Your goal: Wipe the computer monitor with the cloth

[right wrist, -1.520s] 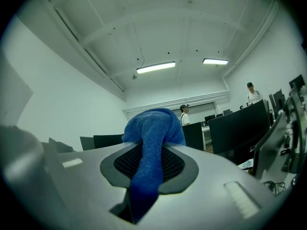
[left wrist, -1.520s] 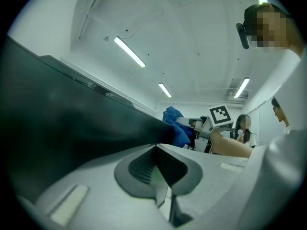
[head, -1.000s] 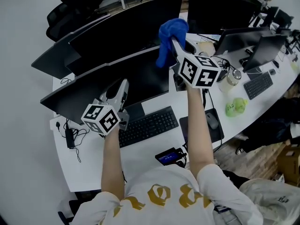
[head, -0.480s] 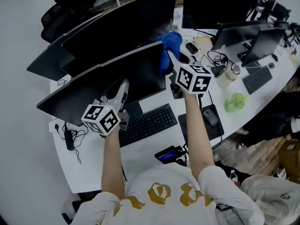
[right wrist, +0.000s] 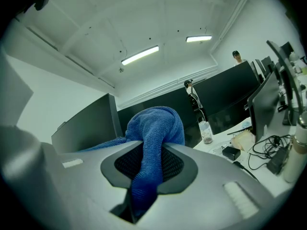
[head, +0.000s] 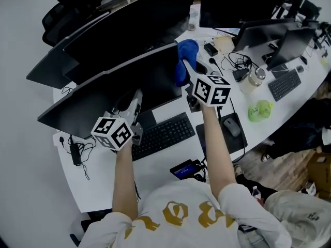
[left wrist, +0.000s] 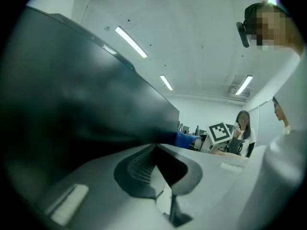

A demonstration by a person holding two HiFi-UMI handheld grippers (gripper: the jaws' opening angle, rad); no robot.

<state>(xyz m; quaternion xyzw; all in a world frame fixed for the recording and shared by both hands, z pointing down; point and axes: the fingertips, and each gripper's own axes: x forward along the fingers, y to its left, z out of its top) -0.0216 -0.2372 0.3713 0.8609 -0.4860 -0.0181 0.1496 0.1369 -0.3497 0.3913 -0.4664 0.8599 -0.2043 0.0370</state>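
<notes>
The dark computer monitor (head: 119, 87) stands wide across the white desk (head: 165, 161); in the left gripper view the monitor (left wrist: 72, 104) fills the left side. A blue cloth (head: 184, 58) is bunched against the monitor's upper right edge, and my right gripper (head: 190, 66) is shut on it. In the right gripper view the cloth (right wrist: 156, 128) hangs down between the jaws of the right gripper (right wrist: 148, 162). My left gripper (head: 133, 101) is shut and holds nothing, close below the screen's lower edge. From the left gripper (left wrist: 158, 164) the cloth (left wrist: 184, 139) shows at the screen's far end.
A black keyboard (head: 163, 137) lies under the monitor, with a mouse (head: 231, 129) on a dark pad to its right. More monitors (head: 129, 25) stand behind. A jar (head: 254, 77), a green object (head: 260, 110), cables (head: 77, 151) and a second keyboard (head: 285, 84) crowd the desk.
My right gripper has brought the cloth down from the monitor's top right corner onto its right edge. The left gripper has stayed where it was.
</notes>
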